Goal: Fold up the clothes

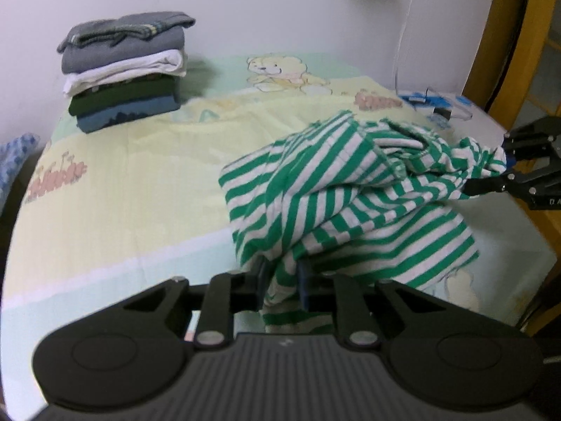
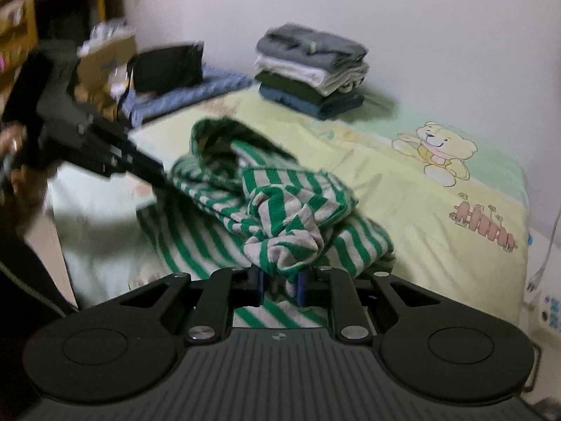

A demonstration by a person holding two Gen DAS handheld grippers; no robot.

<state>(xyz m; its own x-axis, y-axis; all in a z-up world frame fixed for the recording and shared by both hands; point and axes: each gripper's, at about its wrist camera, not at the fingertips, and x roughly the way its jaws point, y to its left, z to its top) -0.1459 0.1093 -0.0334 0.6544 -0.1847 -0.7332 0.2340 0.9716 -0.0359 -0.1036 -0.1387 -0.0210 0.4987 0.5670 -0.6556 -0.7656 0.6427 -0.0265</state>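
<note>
Lying crumpled near the front edge of the bed [image 1: 115,175], green-and-white striped garment [image 1: 336,196], bunched into folds and partly lifted off the pastel bear-print sheet [image 2: 413,189]. Pinched at two spots. Left gripper [image 1: 282,280] at the bottom of its own view, jaws nearly together and clamped on a fold of striped cloth that hangs between the blue pads. Right gripper [image 2: 280,282] likewise low in its own view, jaws narrow and clamped on a wadded knot of the same cloth. Seen from the left wrist, right gripper at the far right edge, gripping the garment's bunched end. Seen from the right wrist, left gripper reaching in from the upper left, blurred, tips meeting the cloth's far edge, with a hand [image 2: 14,154] behind it. Stacked well apart from the garment, against the white wall [image 1: 280,10]: folded pile of clothes [image 1: 122,73], grey on top, then white, dark green and blue. Beside the bed in the right wrist view, a blue checked cloth [image 2: 196,87] with a dark bag [image 2: 168,66] on it.
</note>
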